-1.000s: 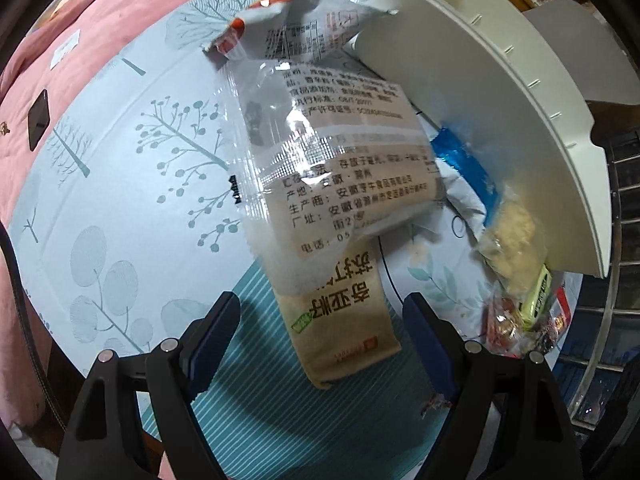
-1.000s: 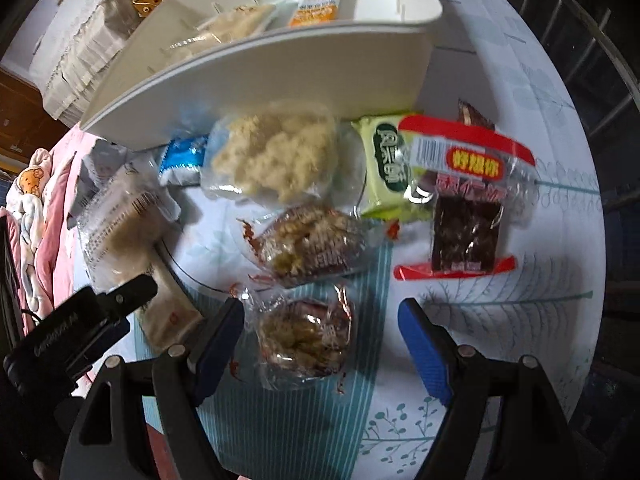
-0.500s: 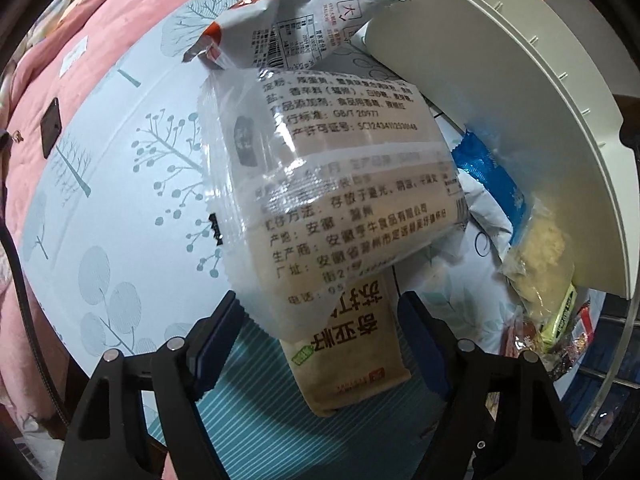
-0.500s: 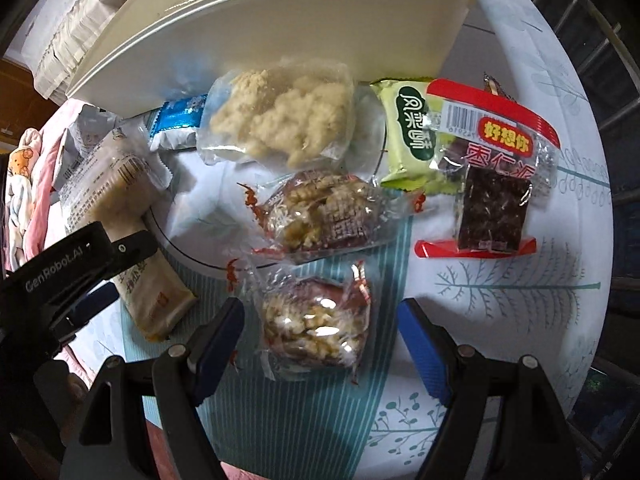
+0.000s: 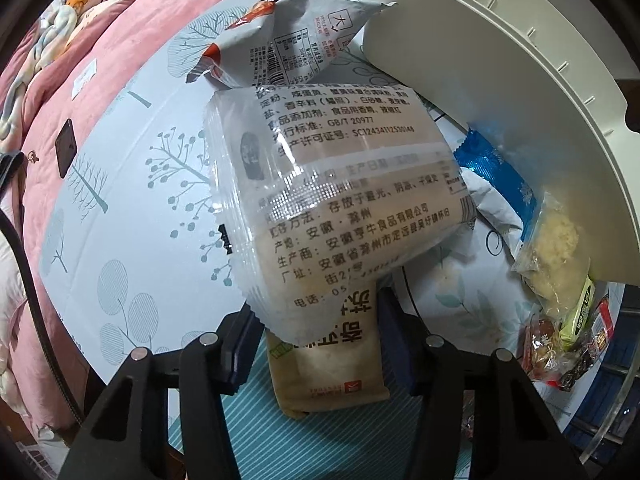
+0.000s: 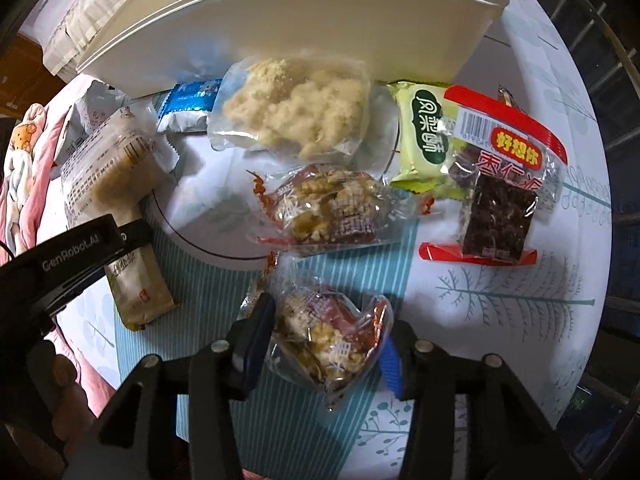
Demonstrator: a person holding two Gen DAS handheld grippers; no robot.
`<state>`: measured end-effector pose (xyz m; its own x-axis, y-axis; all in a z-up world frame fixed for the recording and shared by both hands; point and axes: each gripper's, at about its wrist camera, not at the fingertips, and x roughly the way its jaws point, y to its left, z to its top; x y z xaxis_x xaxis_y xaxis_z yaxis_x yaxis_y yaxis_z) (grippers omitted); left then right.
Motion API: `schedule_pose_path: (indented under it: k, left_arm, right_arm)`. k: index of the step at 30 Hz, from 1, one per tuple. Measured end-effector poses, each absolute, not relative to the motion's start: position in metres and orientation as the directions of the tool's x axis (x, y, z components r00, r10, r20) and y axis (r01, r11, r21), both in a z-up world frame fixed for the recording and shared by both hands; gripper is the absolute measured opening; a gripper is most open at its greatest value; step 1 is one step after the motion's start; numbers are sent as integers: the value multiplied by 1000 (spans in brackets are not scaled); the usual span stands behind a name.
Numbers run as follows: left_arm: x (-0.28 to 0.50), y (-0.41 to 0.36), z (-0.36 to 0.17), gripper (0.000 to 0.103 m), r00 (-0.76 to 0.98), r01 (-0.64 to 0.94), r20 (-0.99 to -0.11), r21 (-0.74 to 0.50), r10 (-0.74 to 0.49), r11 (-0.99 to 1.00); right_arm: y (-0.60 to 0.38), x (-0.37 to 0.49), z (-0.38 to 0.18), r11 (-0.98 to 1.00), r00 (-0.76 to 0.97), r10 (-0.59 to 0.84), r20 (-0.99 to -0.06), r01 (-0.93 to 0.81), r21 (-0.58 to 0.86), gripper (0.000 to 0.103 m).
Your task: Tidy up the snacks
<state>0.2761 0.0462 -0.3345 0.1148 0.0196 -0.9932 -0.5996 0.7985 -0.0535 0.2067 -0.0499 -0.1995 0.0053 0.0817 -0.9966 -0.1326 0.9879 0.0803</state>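
Note:
In the left wrist view, my left gripper (image 5: 320, 340) points down with its jaws closing. Its pads sit against both long sides of a tan cracker packet (image 5: 328, 372) lying on the tablecloth. A clear packet with black print (image 5: 340, 184) lies across the tan packet's far end. In the right wrist view, my right gripper (image 6: 324, 348) is closing on a clear red-printed nut-cake packet (image 6: 328, 340), and the wrapper is crumpled between the pads. A second nut-cake packet (image 6: 332, 208) lies just beyond. The white organiser box (image 6: 280, 28) stands at the back.
Loose snacks lie before the box: a floss-cake bag (image 6: 296, 112), a blue packet (image 6: 188, 100), a green packet (image 6: 424, 136), a red date packet (image 6: 500, 184) and a grey packet (image 5: 296, 48). A pink quilt (image 5: 80, 60) lies left of the table, a dark metal rack (image 6: 612, 80) right.
Both grippers came down closer to the table and their jaws narrowed. The left now flanks the tan packet; the right squeezes the near nut-cake packet, which has bunched up.

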Motion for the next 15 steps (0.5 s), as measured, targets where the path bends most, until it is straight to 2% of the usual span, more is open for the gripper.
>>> schedule_pose_path:
  k: [12,15]
  left_arm:
    - [235,54,-325,53,126,-594,-991,-119,-54,796]
    - [224,68,-318,52,113,-600,-993,-100,-40,794]
  right_arm:
    - [-50,193,-206,981,-41,109,-993,-159,114,46]
    - [-43,187,-203,978,-50,133,-990,-156,140,45]
